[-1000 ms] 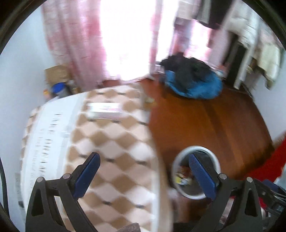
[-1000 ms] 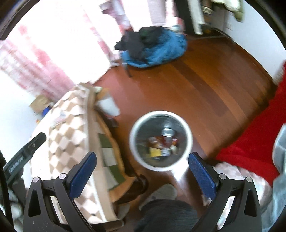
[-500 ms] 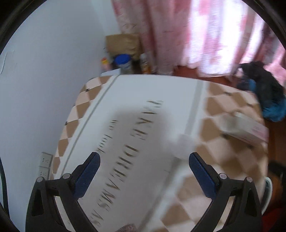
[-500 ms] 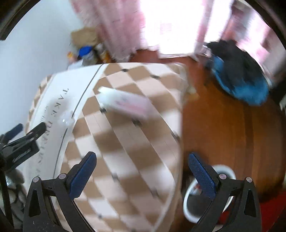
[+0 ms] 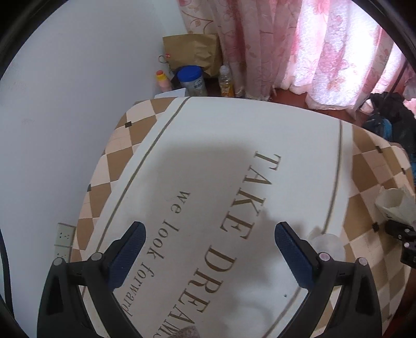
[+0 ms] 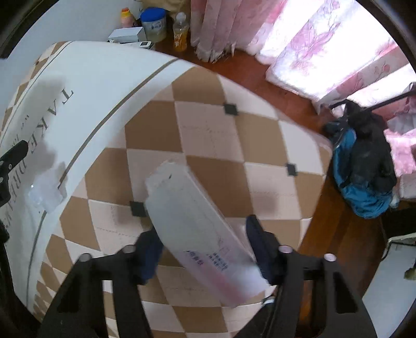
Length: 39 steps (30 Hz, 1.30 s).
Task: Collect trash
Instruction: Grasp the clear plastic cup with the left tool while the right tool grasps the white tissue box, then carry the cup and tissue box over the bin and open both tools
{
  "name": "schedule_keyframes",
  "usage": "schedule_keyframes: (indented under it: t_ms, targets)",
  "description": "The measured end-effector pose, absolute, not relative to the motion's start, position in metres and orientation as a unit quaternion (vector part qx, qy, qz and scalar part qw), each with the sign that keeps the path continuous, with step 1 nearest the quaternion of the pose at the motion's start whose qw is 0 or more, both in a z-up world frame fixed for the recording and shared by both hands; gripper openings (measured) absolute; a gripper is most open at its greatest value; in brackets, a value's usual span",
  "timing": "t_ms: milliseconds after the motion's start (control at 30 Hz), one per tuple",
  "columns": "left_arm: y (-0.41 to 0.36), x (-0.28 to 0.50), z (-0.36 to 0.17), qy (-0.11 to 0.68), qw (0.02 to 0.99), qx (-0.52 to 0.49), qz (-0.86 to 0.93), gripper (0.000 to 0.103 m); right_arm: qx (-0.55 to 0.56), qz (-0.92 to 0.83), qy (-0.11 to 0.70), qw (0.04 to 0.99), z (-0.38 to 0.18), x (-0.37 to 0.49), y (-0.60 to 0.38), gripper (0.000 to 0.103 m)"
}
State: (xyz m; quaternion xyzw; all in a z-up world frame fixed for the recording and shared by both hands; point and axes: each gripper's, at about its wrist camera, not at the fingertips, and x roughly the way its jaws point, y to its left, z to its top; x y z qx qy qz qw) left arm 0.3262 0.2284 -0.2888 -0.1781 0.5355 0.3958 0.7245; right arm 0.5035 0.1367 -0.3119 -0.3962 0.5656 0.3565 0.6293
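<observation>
Translucent plastic packet [image 6: 200, 234] blurred between right gripper [image 6: 205, 243] jaws, contact unclear, left gripper [image 5: 209, 243] jaws spread wide.

Both tongs look alike: the left matte black plastic tongs [image 5: 209, 244] and right black tongs [image 6: 204, 245] carry triangular cut-out arms, silver round rivets and ribbed dark-blue rubber pads [image 5: 292, 256].

Left wrist view looks down along the left claw [image 5: 209, 248] at the white-and-tan checkered bed cover [image 5: 234, 161], facing the wall corner. Right wrist view sits closer, over its checkered part [image 6: 208, 135]. Both share the blue-lidded tin [image 5: 192, 80] [image 6: 154, 23].
</observation>
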Motion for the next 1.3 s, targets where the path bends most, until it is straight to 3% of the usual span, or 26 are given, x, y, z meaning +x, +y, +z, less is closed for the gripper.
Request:
schedule_keyframes:
  t_ms: [200,400,467,500,533,567,633,733,800,1300]
  targets:
    - [0.204,0.309,-0.264,0.492,0.781,-0.216,0.320,0.101,-0.278,0.341,0.643,0.627,-0.309,0.509,0.105,0.047]
    - [0.170,0.348,-0.286,0.542,0.793,-0.135,0.244,0.100,-0.218,0.313,0.644,0.663,-0.307,0.506,0.074,0.046]
    - [0.166,0.357,-0.297,0.558,0.788,-0.119,0.231,0.089,-0.201,0.309,0.646,0.669,-0.307,0.506,0.068,0.050]
    - [0.165,0.360,-0.301,0.564,0.784,-0.115,0.231,0.069,-0.193,0.309,0.647,0.670,-0.307,0.501,0.064,0.053]
    - [0.166,0.362,-0.303,0.568,0.782,-0.114,0.230,0.056,-0.187,0.310,0.646,0.672,-0.307,0.499,0.060,0.054]
    - [0.166,0.364,-0.305,0.572,0.779,-0.113,0.230,0.053,-0.188,0.309,0.643,0.675,-0.307,0.497,0.059,0.054]
    - [0.166,0.365,-0.304,0.567,0.784,-0.115,0.226,0.031,-0.192,0.308,0.636,0.681,-0.307,0.493,0.058,0.054]
    - [0.164,0.363,-0.301,0.559,0.789,-0.111,0.228,0.030,-0.203,0.306,0.622,0.691,-0.309,0.482,0.059,0.053]
    - [0.162,0.360,-0.299,0.557,0.791,-0.110,0.228,0.030,-0.213,0.298,0.614,0.700,-0.308,0.479,0.060,0.045]
    - [0.139,0.318,-0.229,0.492,0.816,-0.115,0.282,0.029,-0.101,0.322,0.605,0.721,-0.263,0.442,0.014,0.044]
